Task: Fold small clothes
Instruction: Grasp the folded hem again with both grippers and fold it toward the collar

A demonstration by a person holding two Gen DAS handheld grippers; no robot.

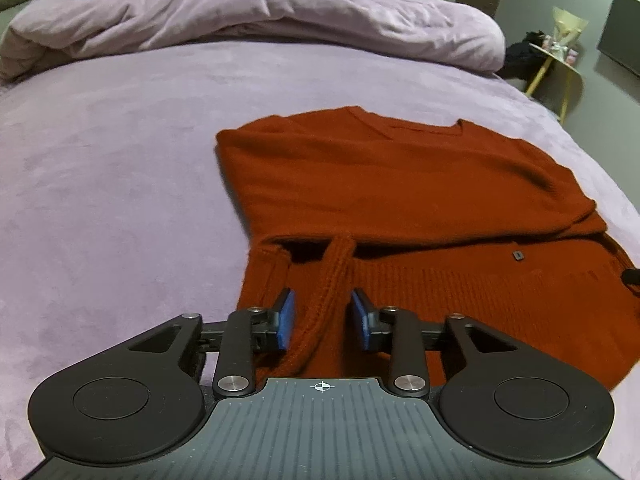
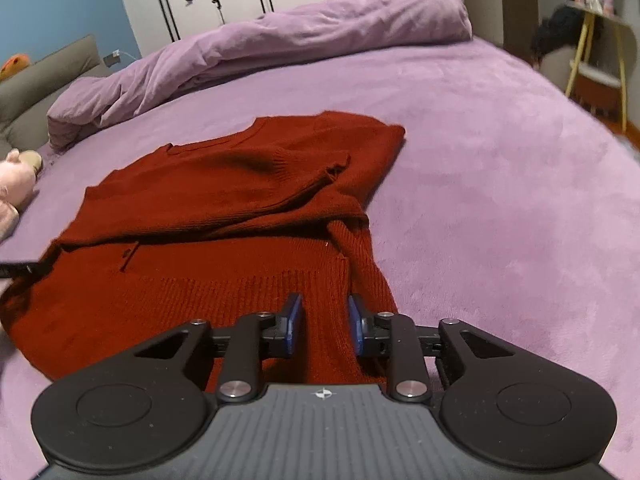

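A rust-red knit sweater lies flat on the purple bed, sleeves folded in over the body. It also shows in the right wrist view. My left gripper is open, low over the sweater's near left hem; a ribbed sleeve cuff runs between its blue pads without being pinched. My right gripper is open over the ribbed hem at the sweater's near right corner. The tip of the other gripper shows at the frame edge in each view.
The purple bedsheet spreads all round. A rolled purple duvet lies along the far side. A pink soft toy sits at the left. A small yellow-legged side table stands past the bed's right edge.
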